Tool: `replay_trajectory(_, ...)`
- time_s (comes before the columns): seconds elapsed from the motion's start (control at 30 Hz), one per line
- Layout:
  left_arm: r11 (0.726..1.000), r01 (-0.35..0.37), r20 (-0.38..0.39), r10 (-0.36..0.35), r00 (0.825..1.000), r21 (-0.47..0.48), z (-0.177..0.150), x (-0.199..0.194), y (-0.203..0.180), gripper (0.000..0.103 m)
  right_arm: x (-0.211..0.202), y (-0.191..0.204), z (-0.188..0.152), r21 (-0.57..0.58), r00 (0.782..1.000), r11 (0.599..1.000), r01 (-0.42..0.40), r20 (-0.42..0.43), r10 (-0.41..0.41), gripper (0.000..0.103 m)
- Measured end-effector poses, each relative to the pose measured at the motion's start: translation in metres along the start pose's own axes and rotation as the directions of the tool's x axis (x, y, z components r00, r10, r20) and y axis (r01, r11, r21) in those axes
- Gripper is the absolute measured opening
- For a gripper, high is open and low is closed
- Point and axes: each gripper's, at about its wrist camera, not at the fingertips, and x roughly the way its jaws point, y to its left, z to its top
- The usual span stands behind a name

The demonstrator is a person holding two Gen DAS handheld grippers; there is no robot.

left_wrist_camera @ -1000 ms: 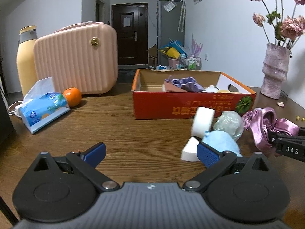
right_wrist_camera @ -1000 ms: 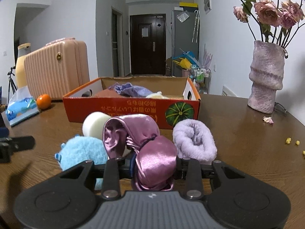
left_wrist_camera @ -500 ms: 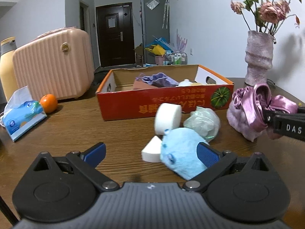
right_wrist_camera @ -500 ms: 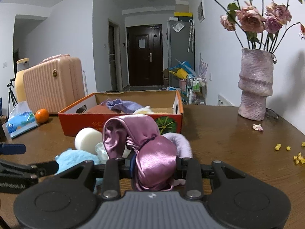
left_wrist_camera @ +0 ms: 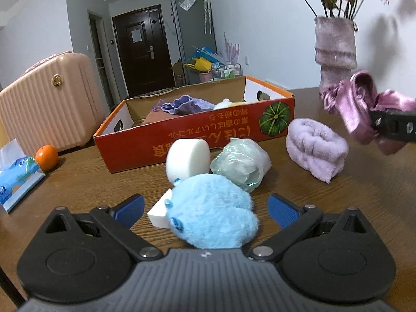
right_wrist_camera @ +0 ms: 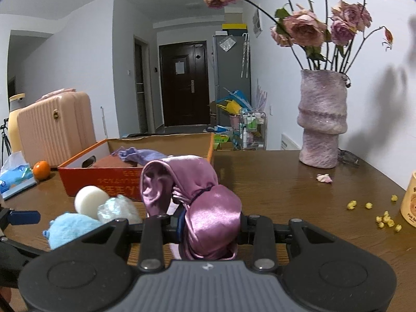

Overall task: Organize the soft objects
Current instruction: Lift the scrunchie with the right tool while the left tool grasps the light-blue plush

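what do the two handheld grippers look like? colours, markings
Both grippers are matte black plastic: a ribbed grey-black centre plate with a small white mark, flanked by round hubs and scissor links on silver pivot pins. The left gripper has blue finger pads. The right gripper looks the same build; its pads are mostly hidden.

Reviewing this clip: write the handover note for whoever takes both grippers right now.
Right gripper: shut on the pink satin scrunchie, held above the table.
Left gripper: open, fingers either side of the blue plush toy, not gripping.
Orange box: already holds a purple pouch and a few other items.
On the table before the box: white sponge cylinder, sponge wedge, green mesh ball, lilac towel roll.
Left: box the scrunchie, plush and the rest.
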Motion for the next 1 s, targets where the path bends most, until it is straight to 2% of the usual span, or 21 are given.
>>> replay_trajectory(0.3,0.999,-0.016,-0.042,0.018,0.999,0.031,0.002,0.023,-0.007,0.103,0.008,-0.02,-0.003,0.0,0.999,1.0,0.026,-0.021,-0.026,0.033)
replay_trajectory(0.6,0.998,0.017,-0.064,-0.013,0.998,0.053,0.003,0.037,-0.008,0.103,0.015,-0.019,-0.007,-0.006,0.999,0.999,0.035,-0.04,-0.036,0.033)
replay_trajectory(0.77,0.998,0.035,-0.106,-0.029,0.994,0.048,0.002,0.046,-0.007,0.1,0.016,-0.016,-0.009,-0.014,0.998,0.999,0.046,-0.041,-0.047,0.033)
replay_trajectory(0.87,0.998,0.034,-0.102,-0.029,0.994,0.052,0.001,0.045,-0.007,0.092,0.014,-0.014,-0.009,-0.021,0.998,0.999,0.047,-0.034,-0.048,0.033)
replay_trajectory(0.93,0.998,0.027,-0.093,-0.022,0.995,0.058,0.001,0.043,-0.008,0.082,0.014,-0.013,-0.01,-0.022,0.998,0.999,0.046,-0.031,-0.047,0.033)
replay_trajectory(1.0,0.998,0.007,-0.084,-0.002,0.997,0.066,0.0,0.041,-0.008,0.076,0.013,-0.013,-0.01,-0.023,0.998,0.999,0.048,-0.029,-0.049,0.033)
